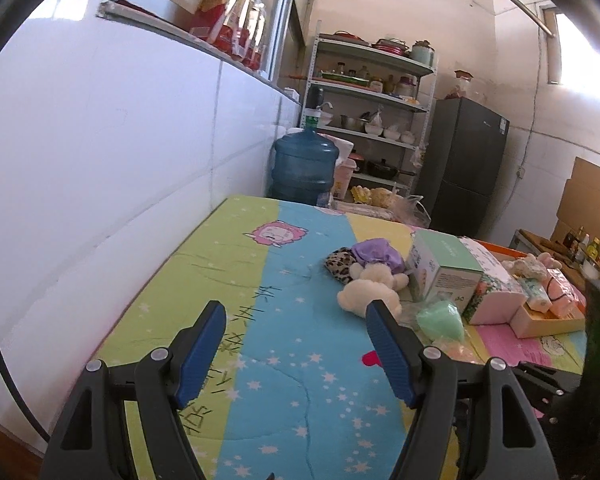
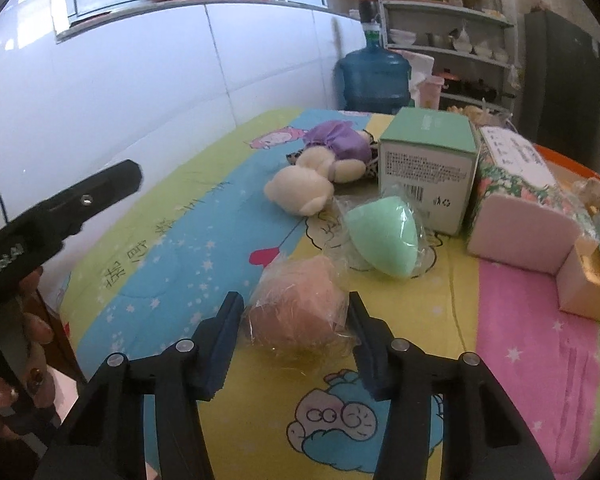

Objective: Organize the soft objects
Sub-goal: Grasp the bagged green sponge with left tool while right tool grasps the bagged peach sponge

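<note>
A peach sponge (image 2: 296, 316) in clear wrap lies on the cartoon-print cloth (image 2: 400, 412). My right gripper (image 2: 295, 300) has a pad against each side of it. Just beyond it lies a mint-green wrapped sponge (image 2: 382, 236); the left wrist view shows that green sponge (image 1: 440, 318) too. Further back lies a cream plush toy (image 2: 300, 192) in a purple dress, on top of a leopard-print piece (image 1: 340, 264). My left gripper (image 1: 296, 308) hangs open over bare blue cloth, left of the plush toy (image 1: 374, 284), with nothing between its fingers.
A green-topped carton (image 2: 428, 164) and a floral tissue pack (image 2: 516, 184) stand behind the sponges. A pink box (image 2: 588, 292) with soft items is at the right. A white tiled wall runs along the left. A water jug (image 1: 304, 168), shelves and a fridge (image 1: 464, 168) stand beyond the table.
</note>
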The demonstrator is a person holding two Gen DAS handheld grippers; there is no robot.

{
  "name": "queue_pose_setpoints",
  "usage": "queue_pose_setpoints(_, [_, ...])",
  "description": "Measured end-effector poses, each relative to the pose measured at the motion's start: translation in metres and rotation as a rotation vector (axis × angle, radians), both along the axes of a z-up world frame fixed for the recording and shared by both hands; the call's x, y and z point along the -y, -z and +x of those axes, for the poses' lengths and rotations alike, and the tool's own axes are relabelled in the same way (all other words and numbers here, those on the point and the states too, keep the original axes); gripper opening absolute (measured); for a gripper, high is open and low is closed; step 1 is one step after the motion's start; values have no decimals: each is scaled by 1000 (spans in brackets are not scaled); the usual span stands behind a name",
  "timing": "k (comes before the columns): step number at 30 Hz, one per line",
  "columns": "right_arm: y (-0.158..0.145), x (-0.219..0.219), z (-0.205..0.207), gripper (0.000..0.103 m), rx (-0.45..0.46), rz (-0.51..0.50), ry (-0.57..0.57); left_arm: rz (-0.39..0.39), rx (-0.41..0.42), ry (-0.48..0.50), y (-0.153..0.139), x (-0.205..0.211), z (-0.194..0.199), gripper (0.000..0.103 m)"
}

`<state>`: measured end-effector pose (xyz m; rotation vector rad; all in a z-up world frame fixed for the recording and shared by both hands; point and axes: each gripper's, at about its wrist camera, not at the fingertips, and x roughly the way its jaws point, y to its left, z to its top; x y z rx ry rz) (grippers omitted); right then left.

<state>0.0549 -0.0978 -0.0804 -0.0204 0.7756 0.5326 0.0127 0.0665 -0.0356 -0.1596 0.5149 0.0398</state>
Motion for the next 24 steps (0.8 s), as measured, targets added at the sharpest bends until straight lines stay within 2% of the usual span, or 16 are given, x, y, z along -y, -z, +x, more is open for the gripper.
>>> queue_pose_setpoints(9, [-34,59,-19,53,135,29,147,-20,-11,117,-2,44,18,72])
queue_pose_setpoints(14, [-45,90,-21,53,165,52,204,-48,-50,194,5,81,40,72])
queue_pose_setpoints(18, [-47,112,-25,53,174,67,226,-45,-88,212,13,104,54,72])
queue_pose_setpoints(24, [-48,139,-25,53,183,95,257,-24,-156,179,26,124,76,72])
